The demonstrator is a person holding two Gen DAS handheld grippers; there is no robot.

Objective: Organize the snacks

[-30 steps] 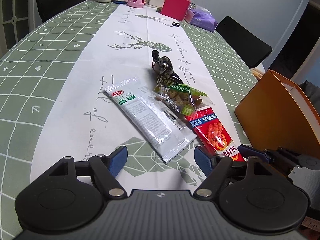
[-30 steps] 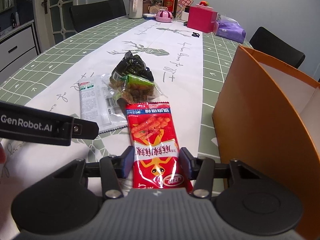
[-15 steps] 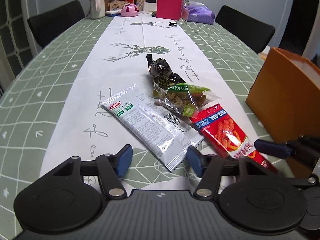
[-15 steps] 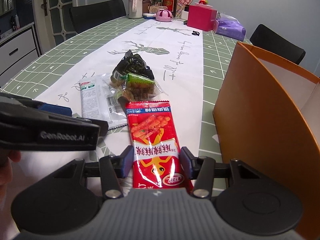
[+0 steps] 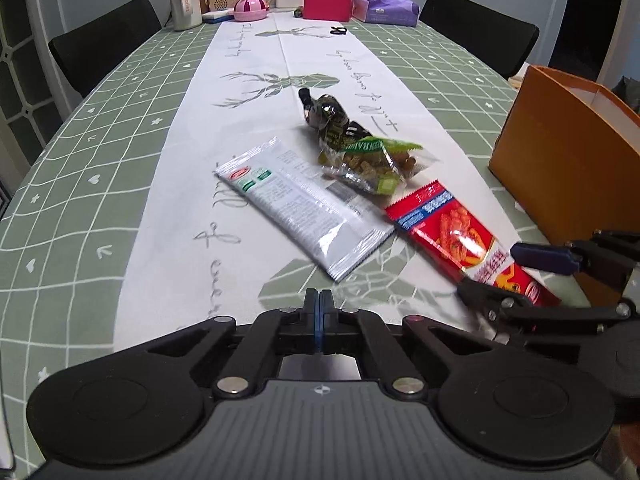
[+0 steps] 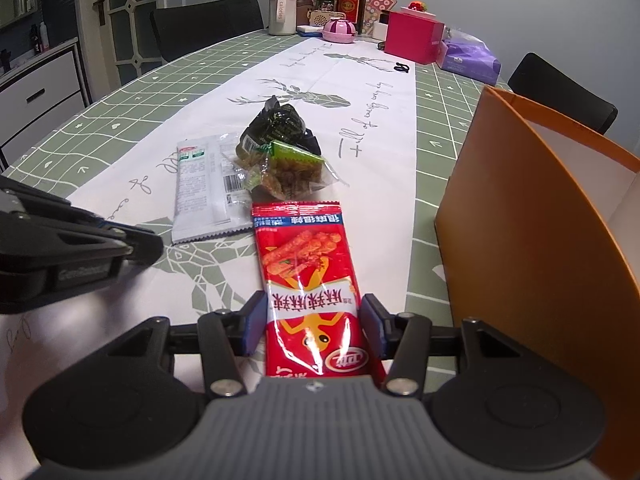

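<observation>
4 snack packets (image 5: 308,208) lie left of the box (image 5: 560,168).

Black claws (image 5: 319,309), blue pads (image 6: 254,322), silver screws; lettering blurred.

Glossy red plastic snack packet (image 6: 310,280), shiny grey-white foil-like sachet (image 5: 304,208), matt orange cardboard box (image 6: 532,256), smooth green-checked worktop cloth (image 5: 100,184).

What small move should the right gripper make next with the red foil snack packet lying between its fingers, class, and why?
Probably close the right gripper on the red foil snack packet. Its blue-padded fingers flank the packet's near end, seemingly without pinching it, and the packet lies flat on the white table runner. The open orange cardboard box stands just beside it. The left gripper is shut on nothing.
</observation>
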